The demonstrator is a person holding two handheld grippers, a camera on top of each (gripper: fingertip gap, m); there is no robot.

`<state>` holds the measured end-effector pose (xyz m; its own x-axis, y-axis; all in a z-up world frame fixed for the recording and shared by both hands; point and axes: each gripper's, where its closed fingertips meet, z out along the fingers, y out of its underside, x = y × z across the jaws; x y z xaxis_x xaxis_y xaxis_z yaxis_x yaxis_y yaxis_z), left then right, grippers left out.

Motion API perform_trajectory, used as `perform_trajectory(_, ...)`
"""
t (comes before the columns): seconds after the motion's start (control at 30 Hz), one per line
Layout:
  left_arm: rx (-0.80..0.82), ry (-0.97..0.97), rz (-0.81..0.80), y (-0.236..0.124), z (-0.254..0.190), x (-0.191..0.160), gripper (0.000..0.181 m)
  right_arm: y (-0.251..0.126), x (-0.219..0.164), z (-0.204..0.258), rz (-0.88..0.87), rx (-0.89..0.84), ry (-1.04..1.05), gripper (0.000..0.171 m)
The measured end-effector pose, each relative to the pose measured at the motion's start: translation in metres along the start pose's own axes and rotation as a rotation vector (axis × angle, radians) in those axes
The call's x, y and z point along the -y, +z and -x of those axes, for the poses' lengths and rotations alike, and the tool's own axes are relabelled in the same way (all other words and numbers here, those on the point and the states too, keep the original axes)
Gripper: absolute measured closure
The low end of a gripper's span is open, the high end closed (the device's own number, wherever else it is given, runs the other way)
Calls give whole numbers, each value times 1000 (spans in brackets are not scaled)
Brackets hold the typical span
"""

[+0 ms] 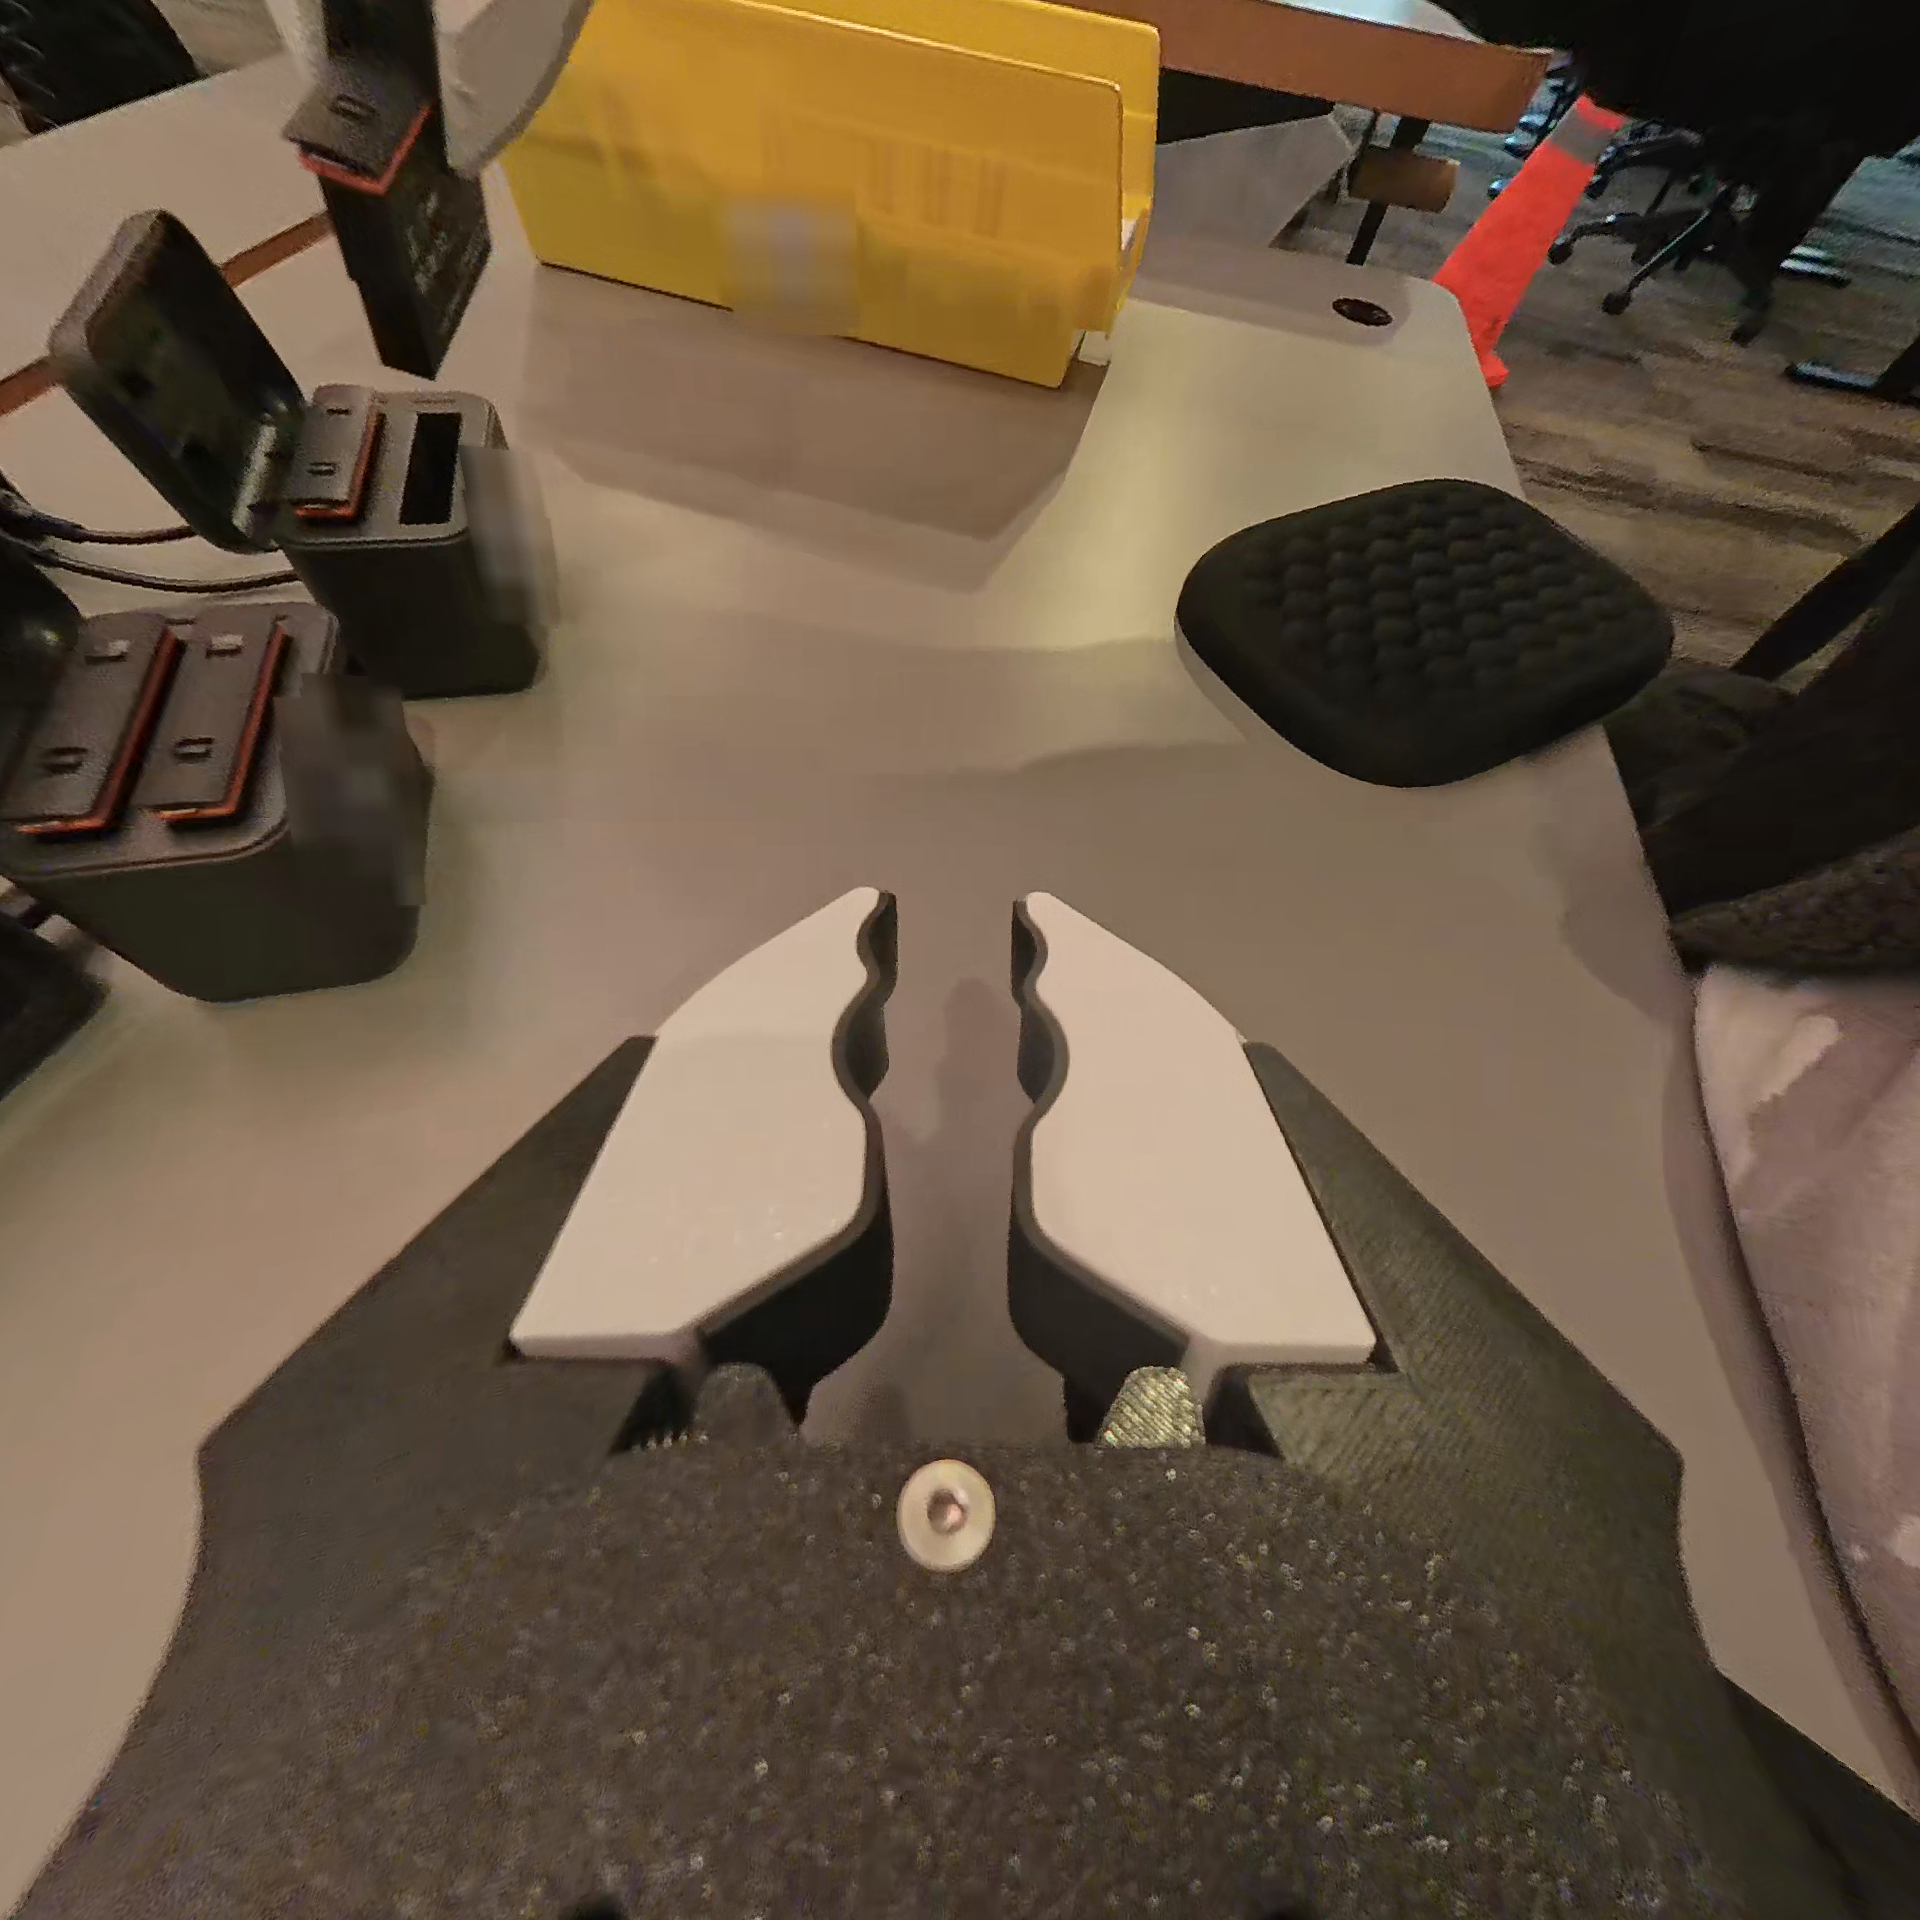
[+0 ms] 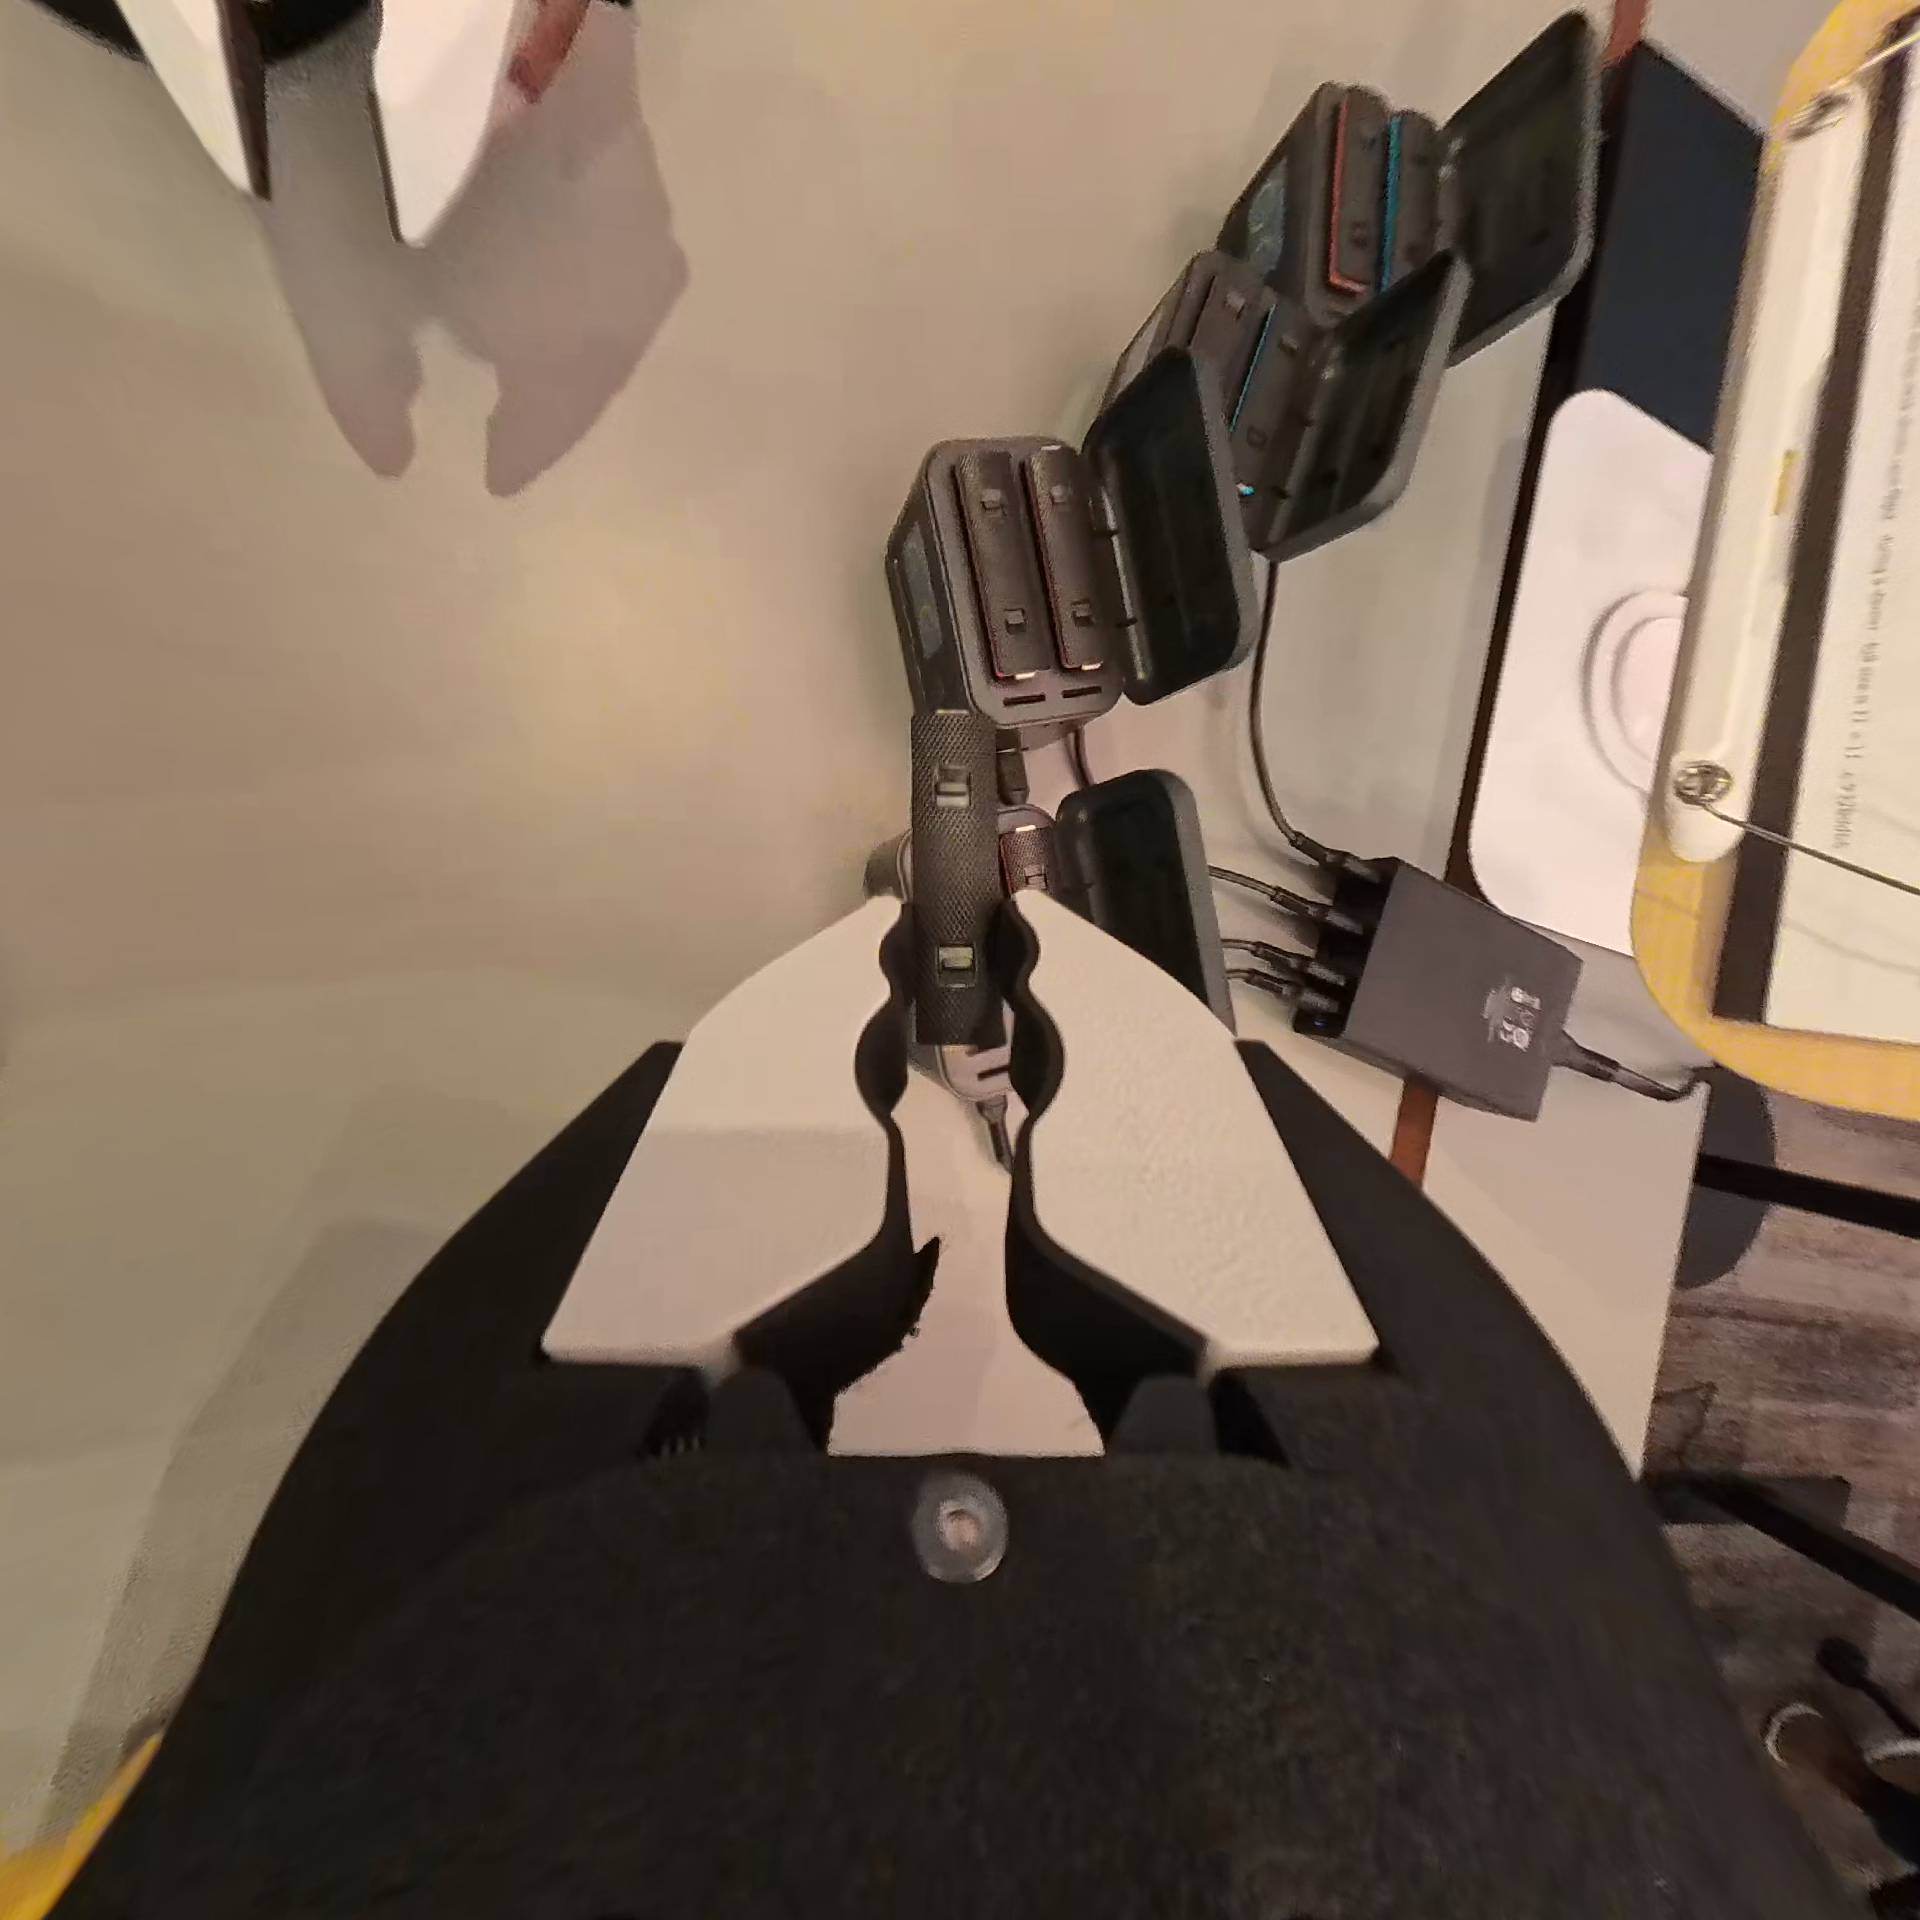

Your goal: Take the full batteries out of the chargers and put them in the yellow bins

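Note:
My right gripper [image 2: 956, 920] is shut on a black textured battery [image 2: 948, 821] and holds it above the grey table [image 2: 416, 831]. The left wrist view shows that battery [image 1: 410, 239] hanging above a charger [image 1: 426, 561] with an open lid, one battery and one empty slot. A nearer charger [image 1: 218, 800] holds two batteries. In the right wrist view a charger [image 2: 1003, 592] with two batteries stands just beyond my fingertips, with more chargers [image 2: 1340, 218] behind it. The yellow bin [image 1: 831, 177] stands at the table's far side. My left gripper [image 1: 954, 920] is open and empty, low over the table.
A black padded armrest [image 1: 1423, 634] overlaps the table's right edge. A black power hub [image 2: 1455, 977] with several cables lies right of the chargers. A yellow-rimmed bin [image 2: 1704, 997] sits at the far right. An orange cone [image 1: 1527, 197] and office chairs stand beyond the table. The left gripper's tips are roughly 20 cm from the right gripper's. The right tips stand about 25 cm off the black power hub [image 2: 1455, 977].

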<state>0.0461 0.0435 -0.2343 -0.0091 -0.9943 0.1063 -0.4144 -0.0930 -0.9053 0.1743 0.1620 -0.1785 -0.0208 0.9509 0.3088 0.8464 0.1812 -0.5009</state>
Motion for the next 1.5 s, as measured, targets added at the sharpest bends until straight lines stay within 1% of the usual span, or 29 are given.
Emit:
perform_trajectory(0.2,-33,-23,5,1,-2,-2,161,17,-17,-6,22,128,-13,156)
perform_trajectory(0.4,-53,-54,15,2,-1,-4,162,28,-30,-9,-11,178,-11,156)
perform_trajectory(0.6,-68,-92,16,3,1,-4,164,33,-30,-8,-45,180,-43,156)
perform_trajectory(0.77,-70,-118,15,3,3,-5,165,38,-37,-5,-11,184,-72,156)
perform_trajectory(0.9,-72,-123,12,3,3,-4,166,43,-40,-5,-13,185,-53,156)
perform_trajectory(1.1,-77,-132,11,3,4,-4,166,47,-45,-5,34,177,-20,155)
perform_trajectory(1.23,-78,-131,12,3,4,-4,166,43,-41,-6,50,186,34,148)
perform_trajectory(1.3,-79,-130,14,3,3,-4,166,41,-35,-6,34,184,47,152)
perform_trajectory(1.37,-79,-129,15,3,3,-4,166,41,-31,-7,34,162,38,161)
perform_trajectory(1.43,-79,-126,15,3,3,-5,166,45,-34,-9,69,138,27,171)
perform_trajectory(1.5,-78,-123,15,3,3,-4,166,48,-37,-9,90,137,30,171)
